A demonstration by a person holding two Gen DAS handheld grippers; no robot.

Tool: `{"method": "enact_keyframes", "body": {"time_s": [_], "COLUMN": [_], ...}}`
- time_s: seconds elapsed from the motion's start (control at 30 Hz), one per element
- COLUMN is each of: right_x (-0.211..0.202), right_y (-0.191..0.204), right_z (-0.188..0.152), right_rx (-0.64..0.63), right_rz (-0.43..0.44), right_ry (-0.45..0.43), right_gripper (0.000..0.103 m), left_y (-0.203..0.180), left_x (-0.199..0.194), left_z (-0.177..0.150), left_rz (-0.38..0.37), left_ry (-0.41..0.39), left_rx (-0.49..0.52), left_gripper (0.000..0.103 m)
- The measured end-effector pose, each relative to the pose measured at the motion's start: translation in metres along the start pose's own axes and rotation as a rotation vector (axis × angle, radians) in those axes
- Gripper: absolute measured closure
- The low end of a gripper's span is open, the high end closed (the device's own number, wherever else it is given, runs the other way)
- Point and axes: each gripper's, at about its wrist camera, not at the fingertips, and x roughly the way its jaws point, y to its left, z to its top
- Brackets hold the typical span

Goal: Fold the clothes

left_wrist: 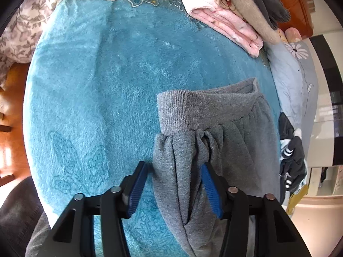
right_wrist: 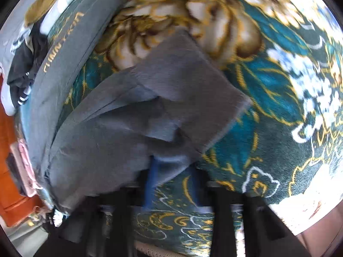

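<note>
Your left gripper (left_wrist: 174, 189) points down at the teal fleece blanket (left_wrist: 103, 98) on the bed, jaws partly apart. The grey sweatpants (left_wrist: 205, 141) lie right of centre in the left wrist view, ribbed cuff (left_wrist: 199, 111) at the far end, gathered cloth just near of it. One fold of that grey cloth runs between your blue pads (left_wrist: 211, 190). The right pad touches the fabric; the left pad stands clear over bare blanket, so it is not a clamp.

Far right in that view sits a folded stack: pink fleece (left_wrist: 227, 23) at the bottom, a beige piece (left_wrist: 248, 4) and a dark grey one (left_wrist: 272, 2) on top. A dark garment with white stripes (left_wrist: 291, 156) is bunched at the right edge, on a pale blue floral sheet (left_wrist: 295, 81).

Right wrist view is blurred. Your right gripper (right_wrist: 171, 184) points steeply down over the flower-patterned part of the blanket (right_wrist: 268, 90). The sweatpants' grey cloth (right_wrist: 150, 107) spreads from centre to the left, its near edge draped across the left pad. The blue pads look apart in the smear, so you cannot tell from this view whether they pinch it.
</note>
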Motion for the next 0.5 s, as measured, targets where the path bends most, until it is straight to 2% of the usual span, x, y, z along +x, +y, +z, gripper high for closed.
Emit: {"method": "enact_keyframes", "body": {"time_s": [0.03,0.07,0.13,0.23,0.33,0.43,0.5], "right_x": [-0.003,-0.007,-0.018,-0.034,-0.047,-0.07,-0.083], "right_y": [0.004,0.006,0.009,0.013,0.018,0.029,0.035], "right_z": [0.002,0.003,0.01,0.019,0.03,0.055,0.076], "right_rx": [0.006,0.012,0.019,0.026,0.034,0.035,0.059], "right_rz": [0.021,0.043,0.084,0.14,0.189,0.242,0.28], "right_ry": [-0.014,-0.029,-0.064,-0.109,-0.141,-0.198,-0.255], "right_gripper": [0.095,0.097,0.099,0.099,0.1,0.1,0.1], "left_y": [0.0,-0.001,-0.002,-0.005,-0.011,-0.048,-0.086], "left_x": [0.0,0.001,0.001,-0.003,-0.02,-0.042,-0.046], "left_z": [0.0,0.001,0.001,0.001,0.007,0.023,0.037], "left_rz": [0.001,0.008,0.022,0.033,-0.058,-0.144,-0.173], "left_ry": [0.003,0.004,0.008,0.008,0.015,0.002,0.009], "left_rx": [-0.004,-0.001,0.005,0.0,-0.077,-0.049,0.007], "left_gripper": [0.07,0.072,0.086,0.094,0.095,0.095,0.095]}}
